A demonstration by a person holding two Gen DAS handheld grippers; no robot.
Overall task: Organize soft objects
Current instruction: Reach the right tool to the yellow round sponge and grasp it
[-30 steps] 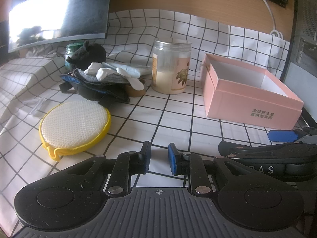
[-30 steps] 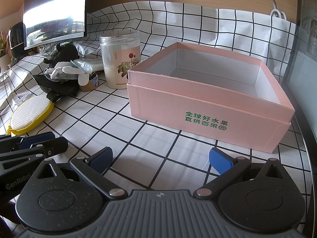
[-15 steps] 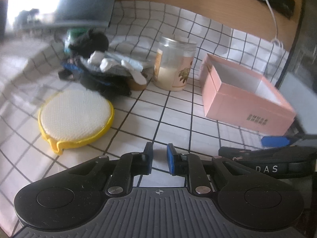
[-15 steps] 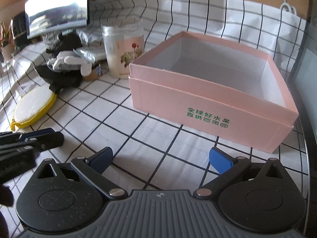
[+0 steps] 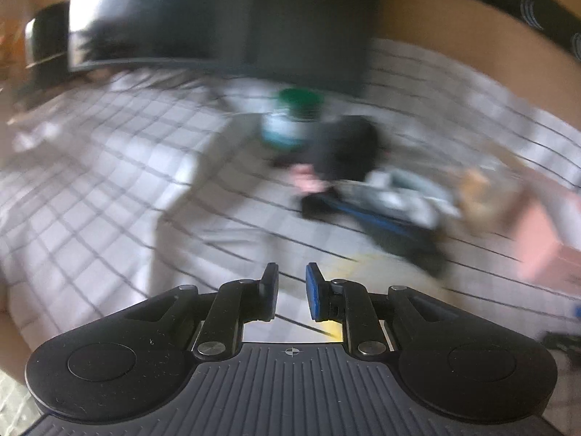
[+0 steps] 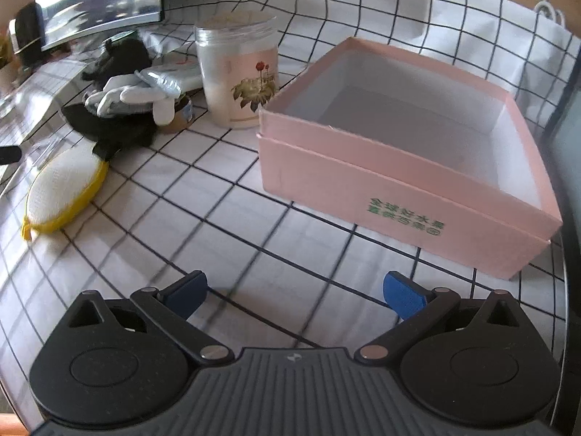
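Nearby, jar (image 6: 238,72) beside pink box (image 6: 399,196)

A clear jar (image 6: 238,76) with a flower label stands on the checked cloth (image 6: 225,196), just left of the box and touching nothing in front. A small tin (image 6: 181,114) sits low beside the jar's left foot. Behind, a monitor (image 6: 98,0) leans over the desk. A green-lidded jar (image 5: 296,118) stands blurred further back. A white cable (image 6: 548,7) hangs at the far right.
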